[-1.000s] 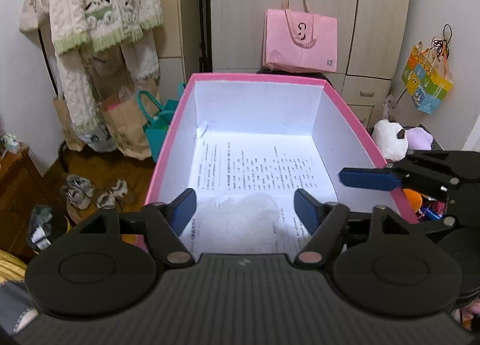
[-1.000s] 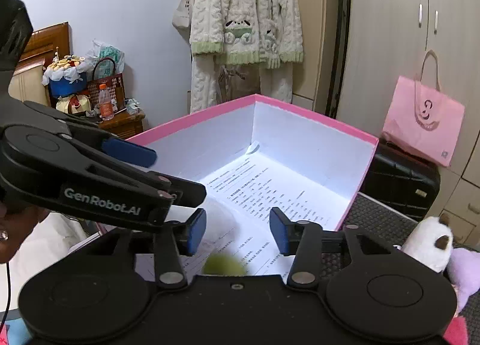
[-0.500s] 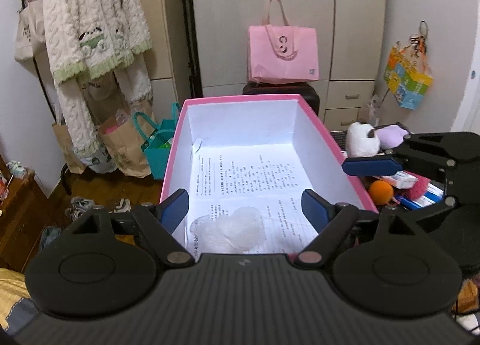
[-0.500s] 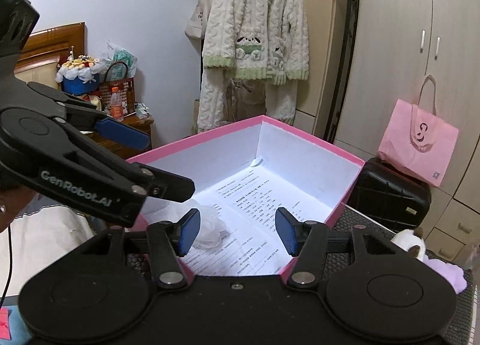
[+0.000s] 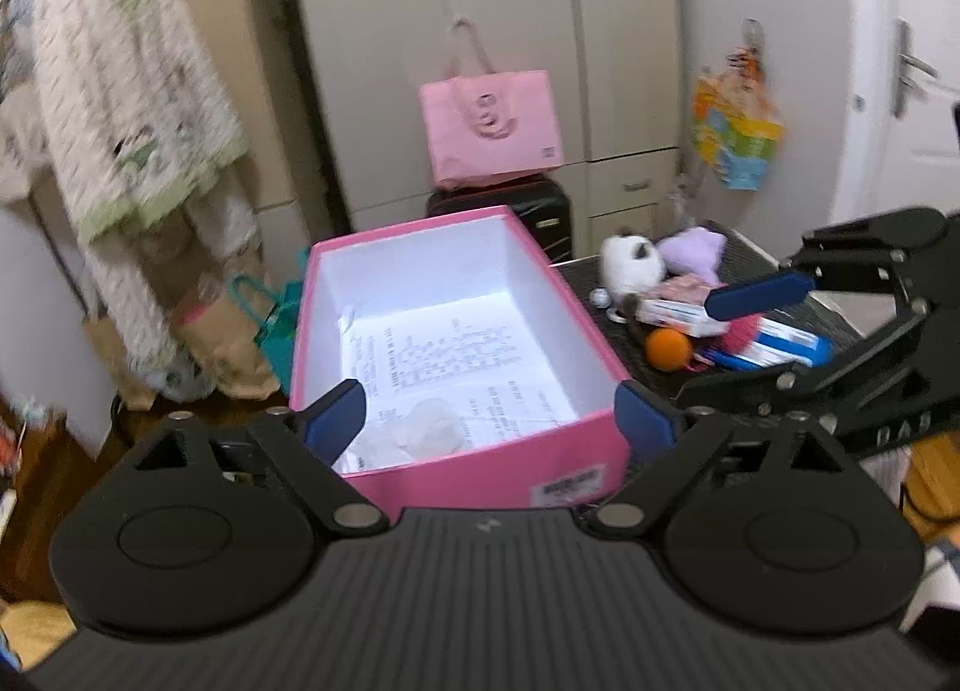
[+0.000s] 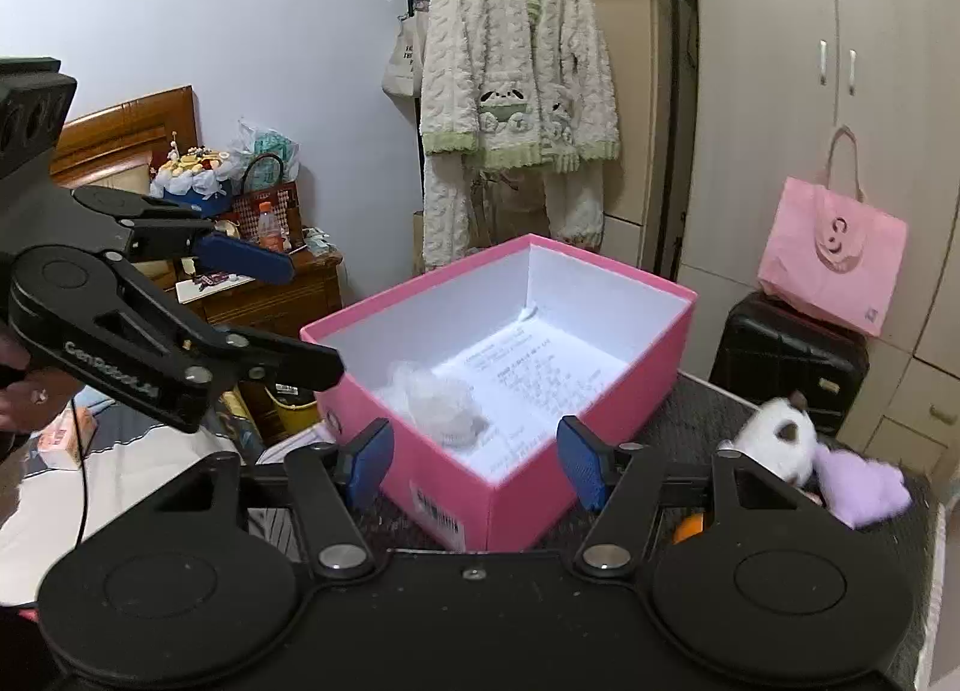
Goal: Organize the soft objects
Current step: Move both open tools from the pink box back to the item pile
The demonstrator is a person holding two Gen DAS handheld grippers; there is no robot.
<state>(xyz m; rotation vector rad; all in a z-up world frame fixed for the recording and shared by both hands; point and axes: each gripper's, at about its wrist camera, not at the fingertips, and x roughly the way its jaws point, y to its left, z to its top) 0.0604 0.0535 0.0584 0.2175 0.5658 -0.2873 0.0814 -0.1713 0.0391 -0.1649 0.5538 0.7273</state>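
A pink box [image 5: 480, 475] [image 6: 540, 481] with white walls and a printed sheet on its floor stands on the dark mat. A white fluffy soft thing [image 5: 426, 430] [image 6: 441, 403] lies inside near the front wall. My left gripper [image 5: 489, 421] [image 6: 312, 319] hovers before the box, jaws opening, nothing between them. My right gripper [image 6: 477, 463] [image 5: 699, 349] hangs off the box's right corner, jaws also opening and empty. A white plush toy [image 5: 630, 265] [image 6: 774, 439] and a purple plush [image 5: 696, 250] [image 6: 864, 487] lie on the mat right of the box.
An orange ball [image 5: 669, 349], a pink fuzzy item and flat packets [image 5: 780, 343] clutter the mat [image 6: 690, 409]. A pink bag [image 5: 492, 126] sits on a black suitcase [image 6: 786, 355] behind. A knitted cardigan [image 6: 516, 84] hangs left; a wooden bedside table [image 6: 270, 301] stands beyond.
Both grippers have drawn back and upward out of the box and their jaws stand wider. The white fluffy thing stays on the box floor. The left view has swung right.
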